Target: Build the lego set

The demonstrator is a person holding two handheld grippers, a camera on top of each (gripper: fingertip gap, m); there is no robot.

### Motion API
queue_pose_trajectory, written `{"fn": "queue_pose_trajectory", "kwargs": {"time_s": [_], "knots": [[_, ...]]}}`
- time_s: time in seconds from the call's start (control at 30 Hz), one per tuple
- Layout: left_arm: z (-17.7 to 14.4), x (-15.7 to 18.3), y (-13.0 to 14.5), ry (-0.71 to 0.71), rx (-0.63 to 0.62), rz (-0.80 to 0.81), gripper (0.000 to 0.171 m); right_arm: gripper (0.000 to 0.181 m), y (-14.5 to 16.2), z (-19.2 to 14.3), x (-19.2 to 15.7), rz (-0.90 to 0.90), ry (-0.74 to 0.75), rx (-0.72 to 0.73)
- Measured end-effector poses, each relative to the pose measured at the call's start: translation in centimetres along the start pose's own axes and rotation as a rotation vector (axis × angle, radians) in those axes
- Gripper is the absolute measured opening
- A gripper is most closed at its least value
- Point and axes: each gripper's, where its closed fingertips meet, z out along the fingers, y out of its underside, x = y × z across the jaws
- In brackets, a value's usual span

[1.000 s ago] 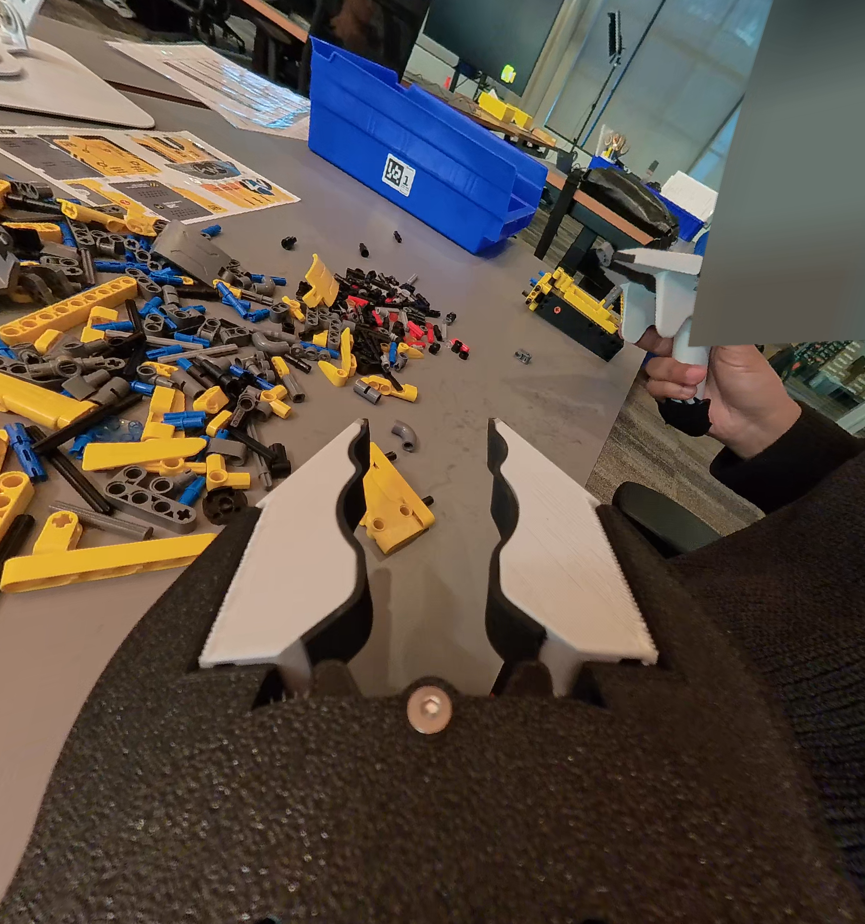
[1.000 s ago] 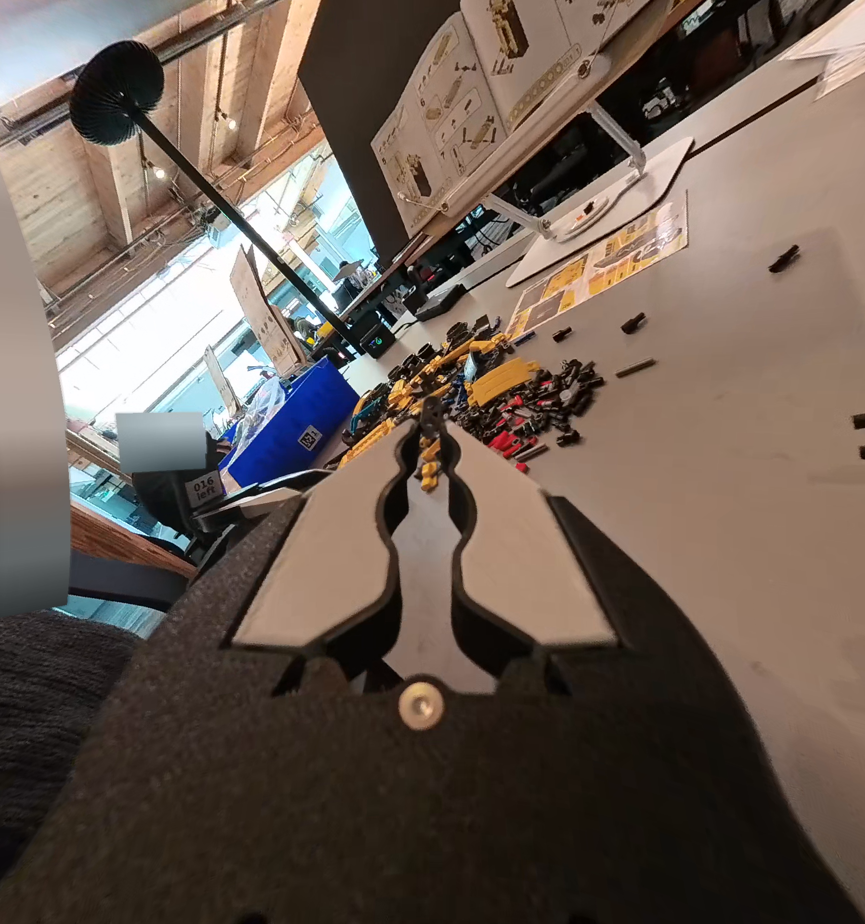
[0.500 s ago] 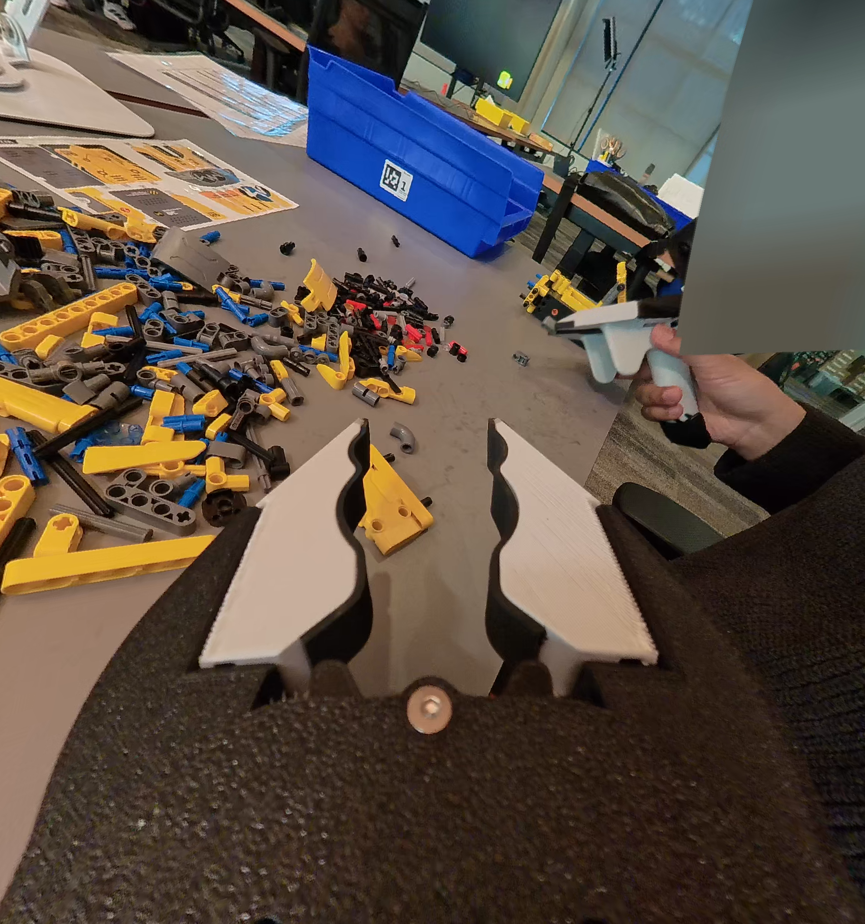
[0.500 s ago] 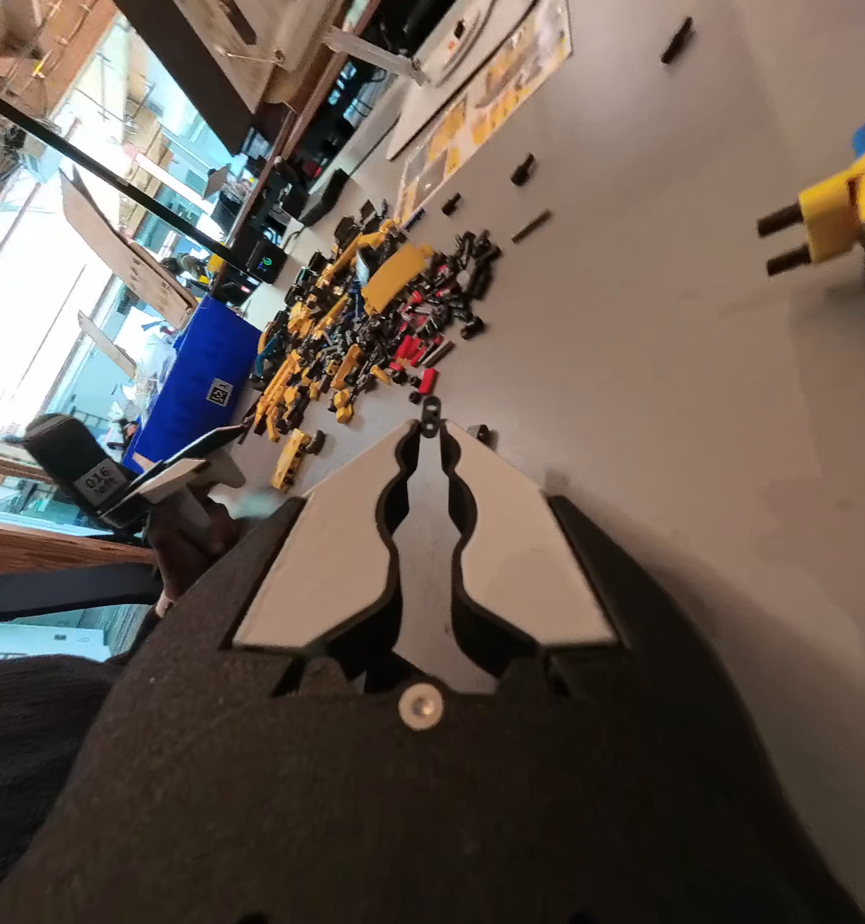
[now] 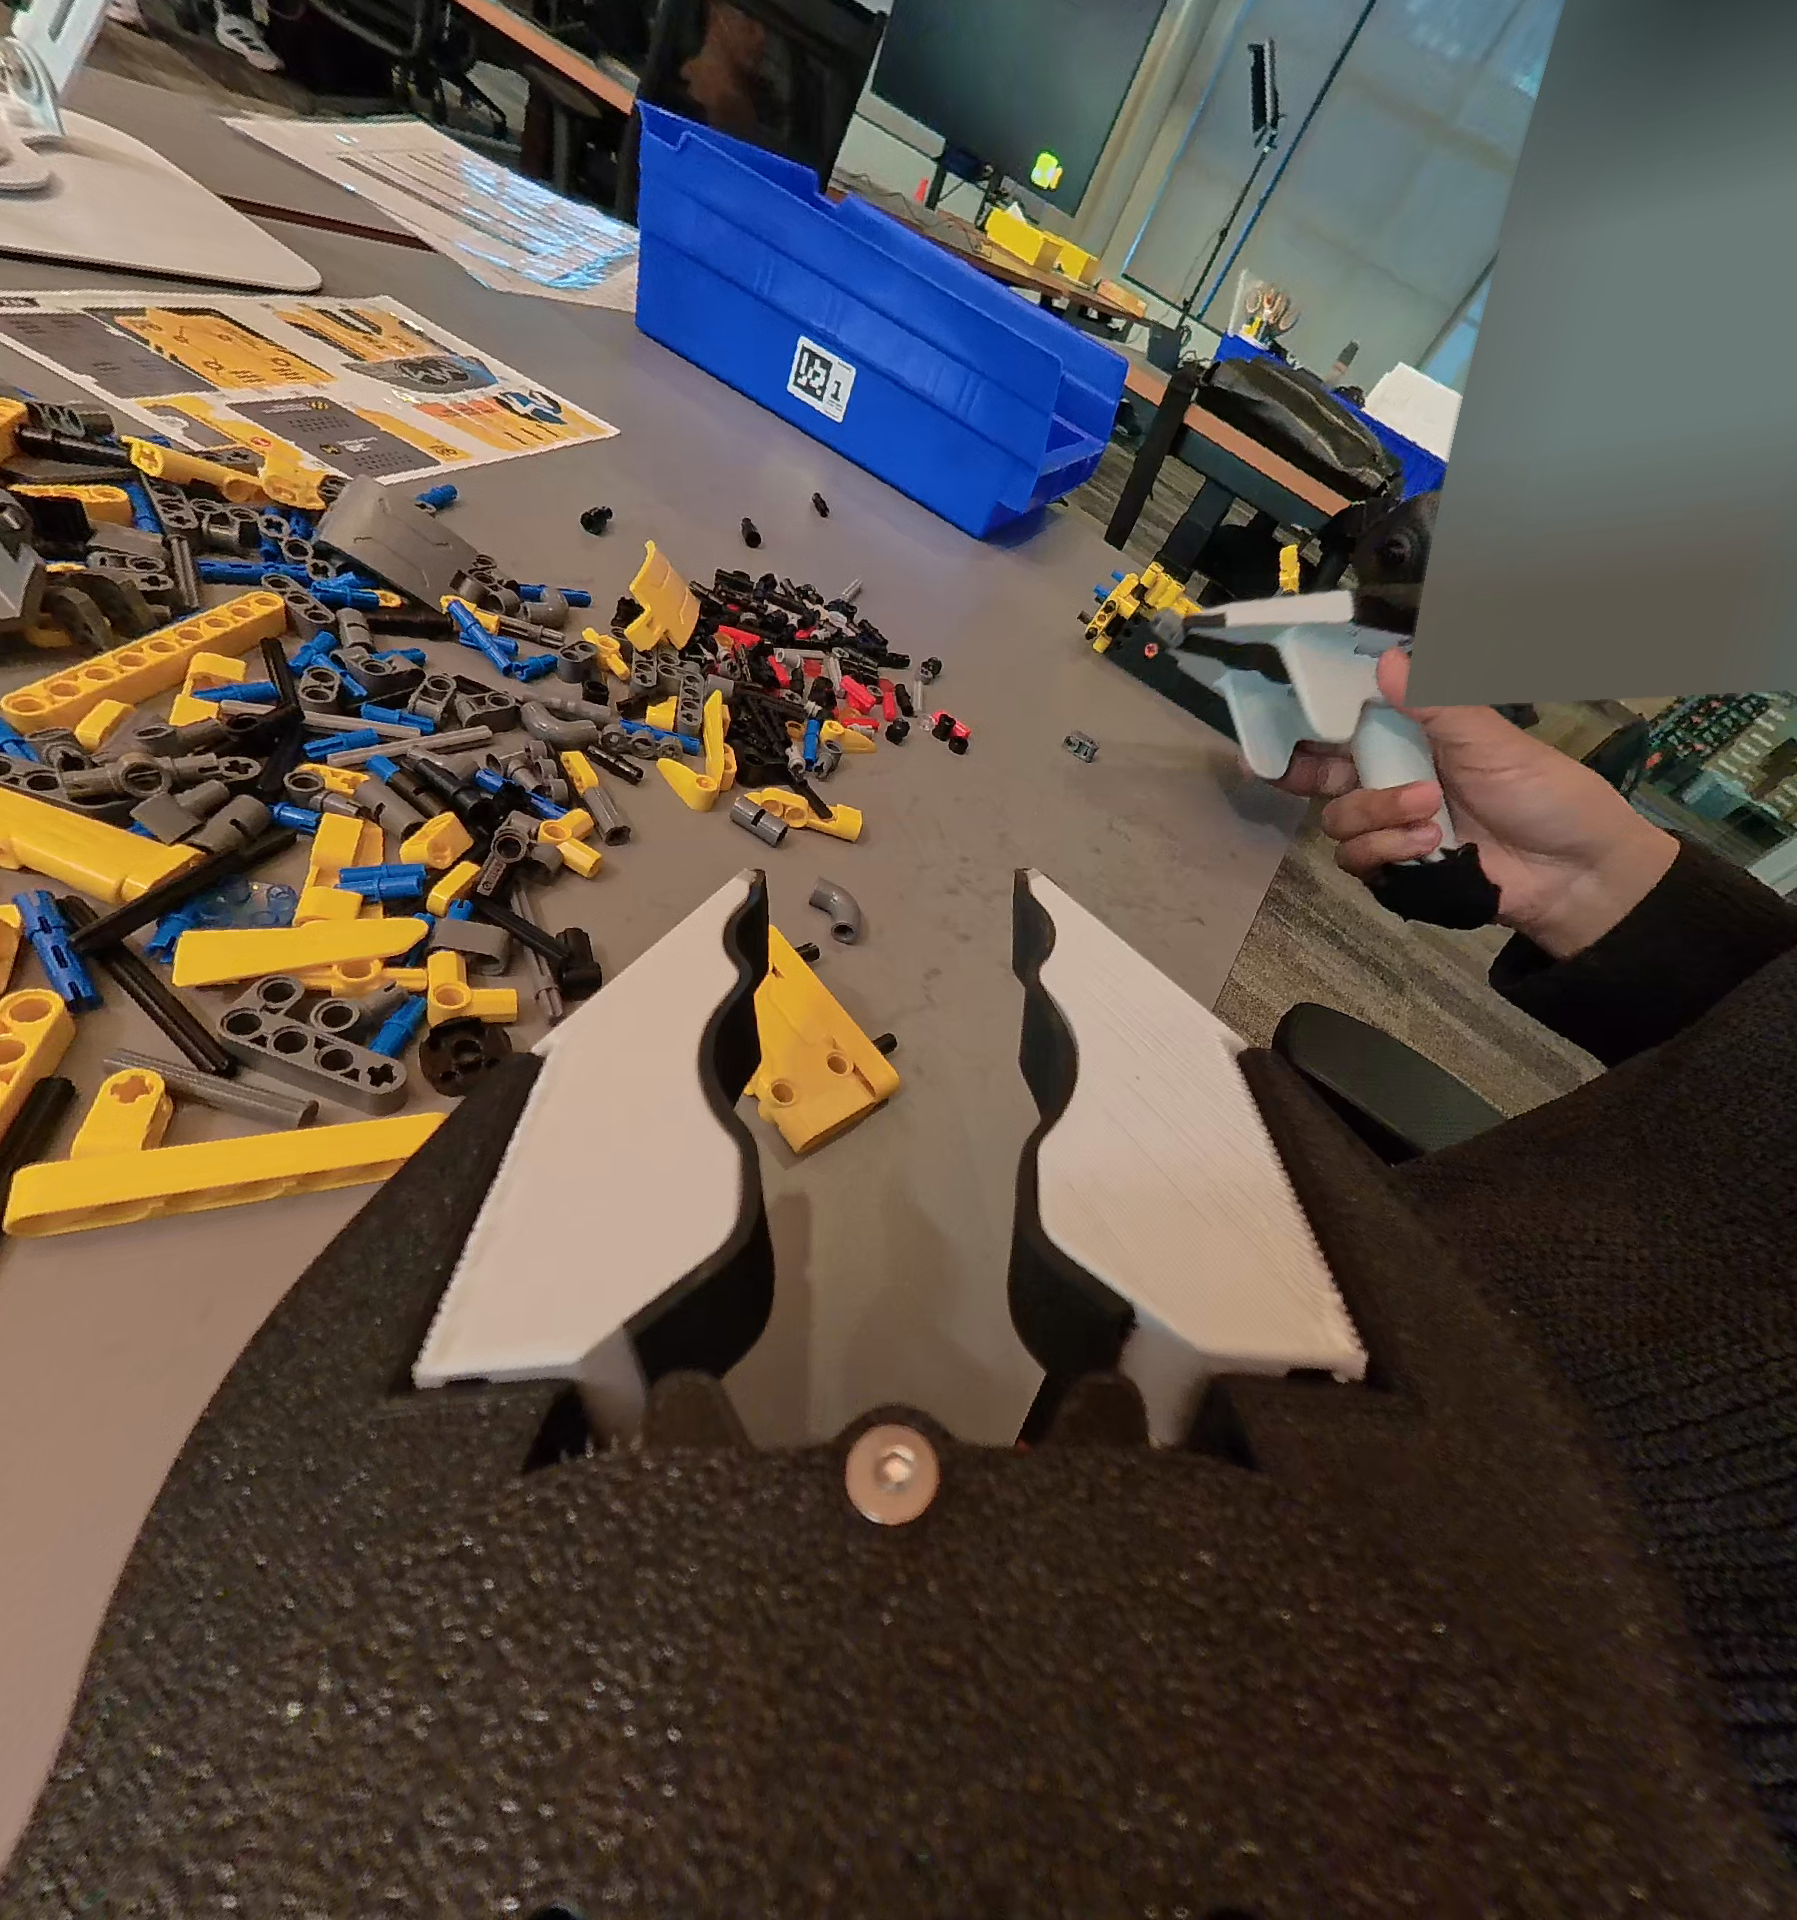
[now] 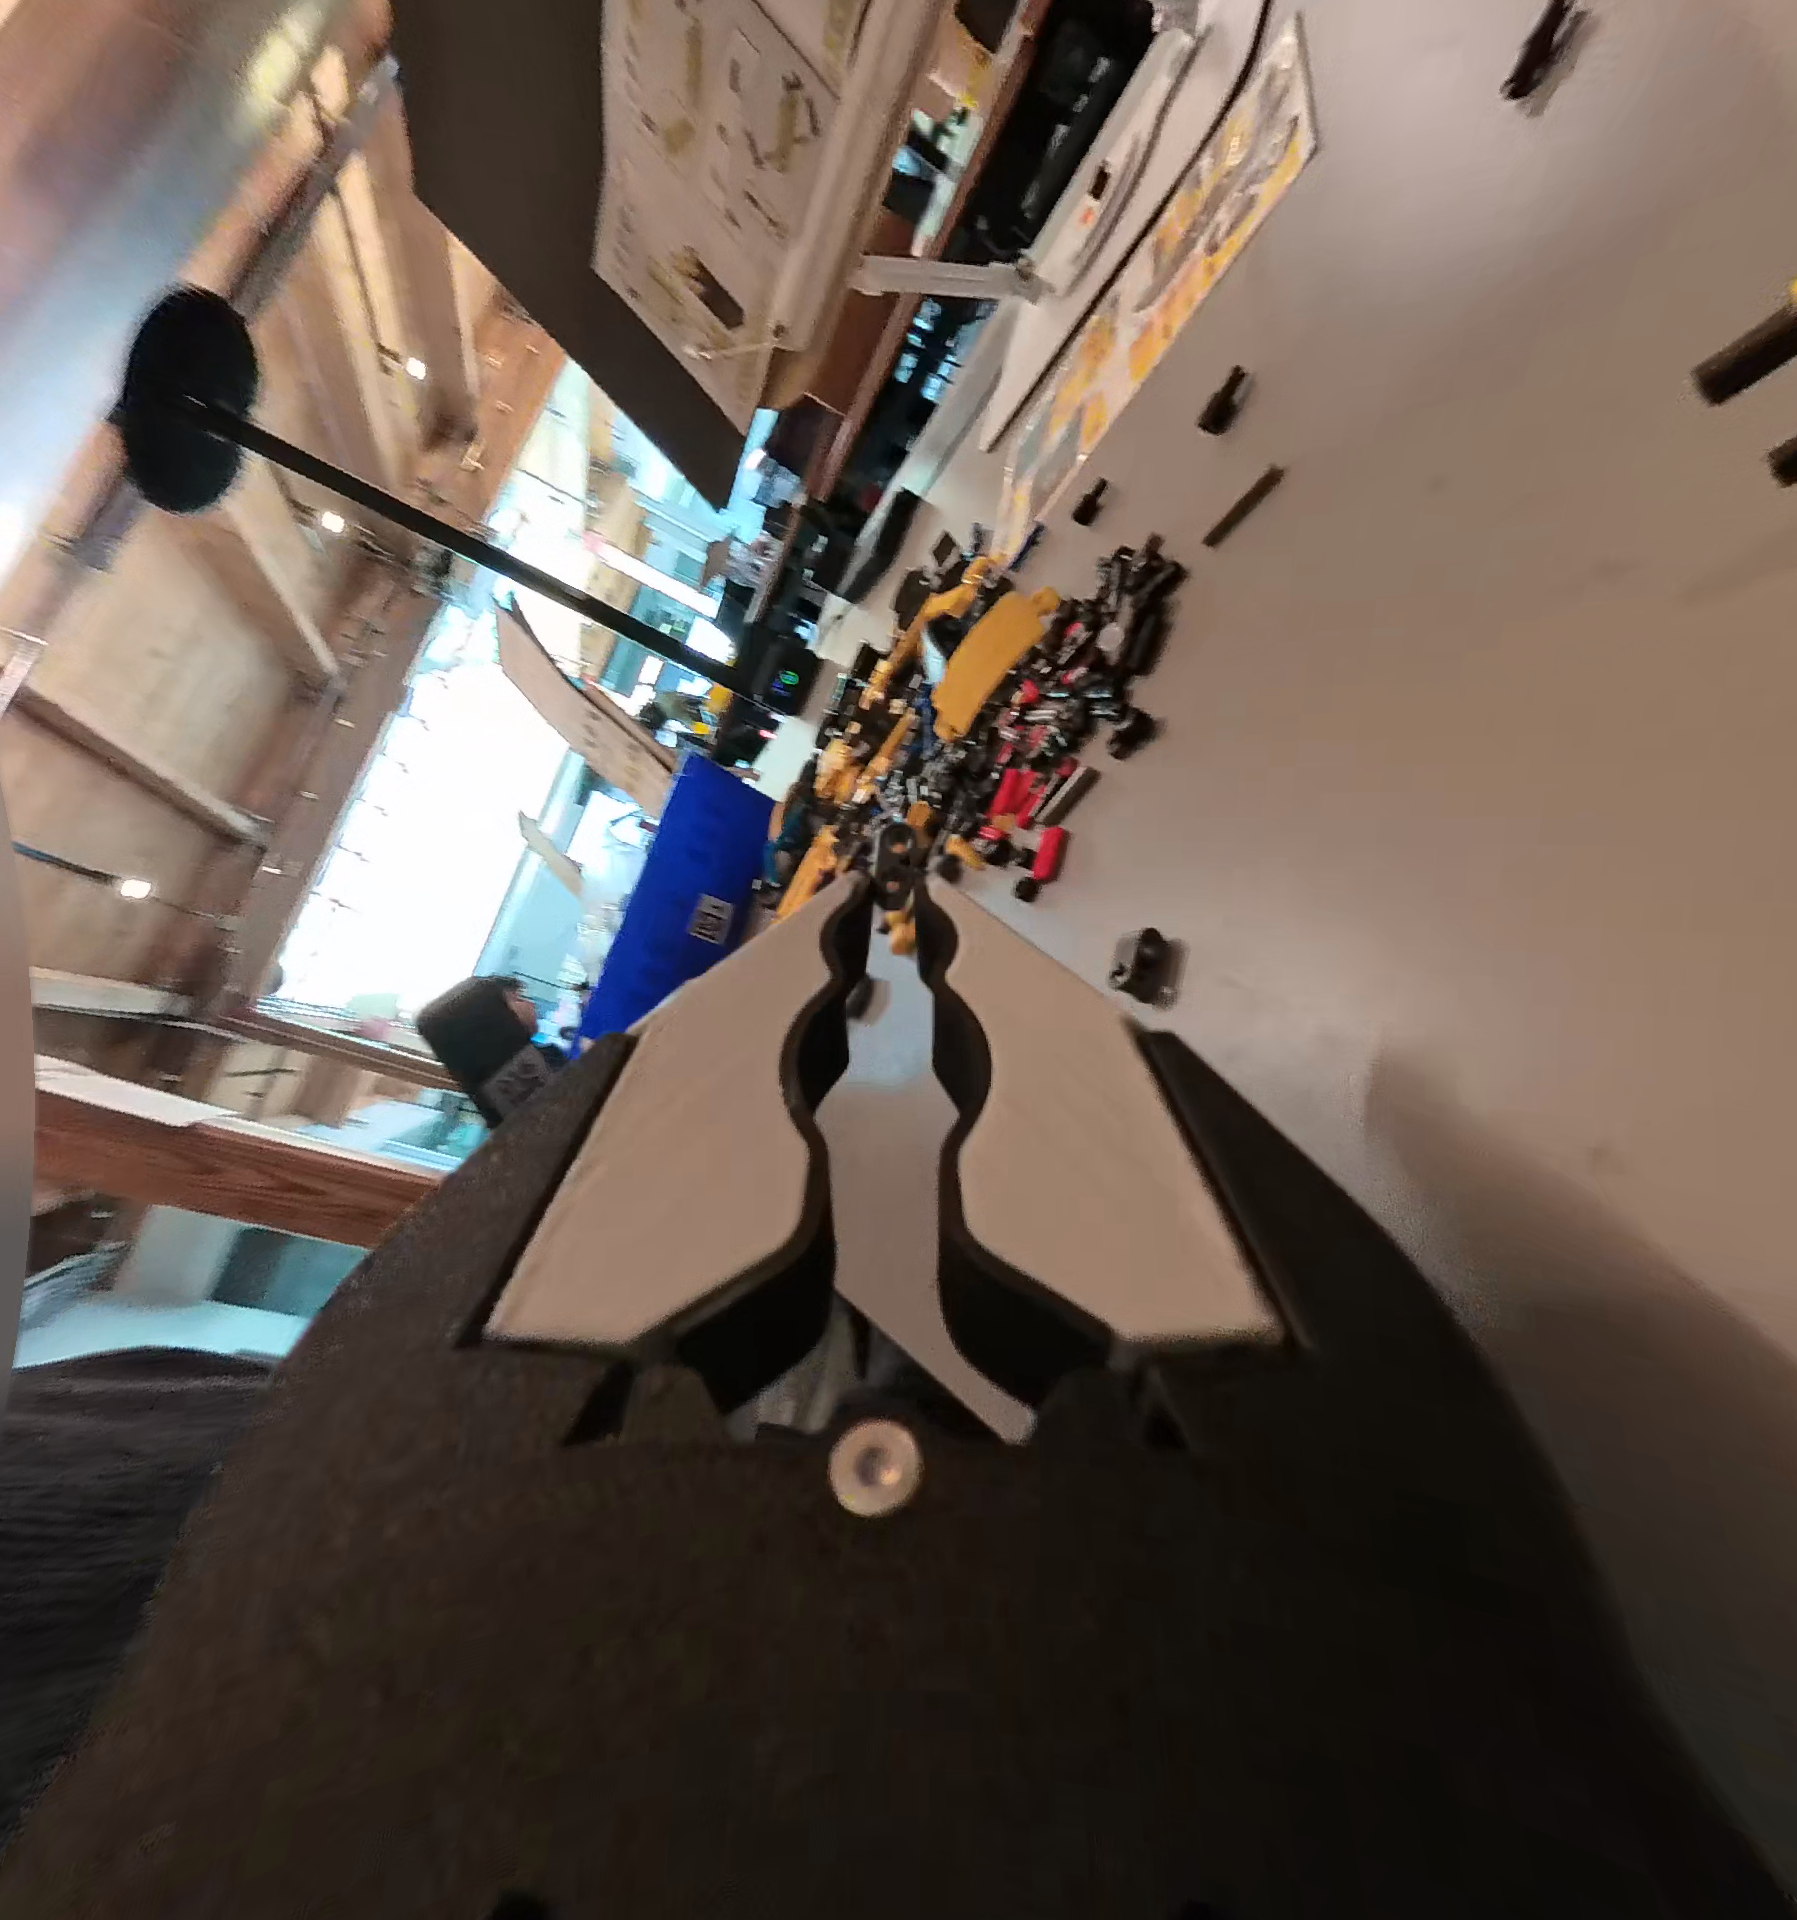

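- My left gripper (image 5: 889, 894) hangs low over the grey tabletop (image 5: 1029, 810) near its front edge, jaws spread wide with nothing between them.
- Just under my left finger (image 5: 624, 1143) lies a yellow angled panel piece (image 5: 821, 1049), partly hidden by the finger; whether they touch I cannot tell.
- A small grey elbow piece (image 5: 838, 906) sits just ahead of my tips, apart from both.
- To the left spreads a pile of yellow, blue, grey and black building pieces (image 5: 354, 748) (with a red cluster at its far side).
- A blue bin (image 5: 873, 343) stands toward the tabletop's far edge, and a printed sheet (image 5: 281, 374) lies on the far left.
- My right gripper (image 6: 892, 902) is tilted steeply, jaws nearly together, pinching a small dark link piece (image 6: 895, 854) at the very tips.
- In the left wrist view that right gripper (image 5: 1180, 623) is held by a hand (image 5: 1496, 810) just off the tabletop's right edge, beside a small yellow-and-black assembly (image 5: 1143, 613).
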Motion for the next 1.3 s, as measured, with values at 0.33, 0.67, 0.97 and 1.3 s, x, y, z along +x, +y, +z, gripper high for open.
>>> {"fn": "queue_pose_trajectory", "kwargs": {"time_s": [0.33,0.67,0.97,1.3], "knots": [[0.0,0.0,0.0,0.0,0.002,0.003,0.046,0.006,-0.9,-0.4,-1.7,0.191,-0.18,0.065],[0.0,0.0,0.0,-0.002,0.001,0.002,0.046,0.007,0.1,0.1,-1.6,0.084,-0.126,0.026],[0.1,-0.3,0.1,-0.013,-0.014,-0.02,0.046,0.007,-0.3,1.8,0.4,-0.637,0.266,-0.073],[0.2,-0.3,0.1,-0.013,-0.012,-0.023,0.045,0.007,-0.9,2.0,5.1,-0.971,0.595,-0.248]]}}
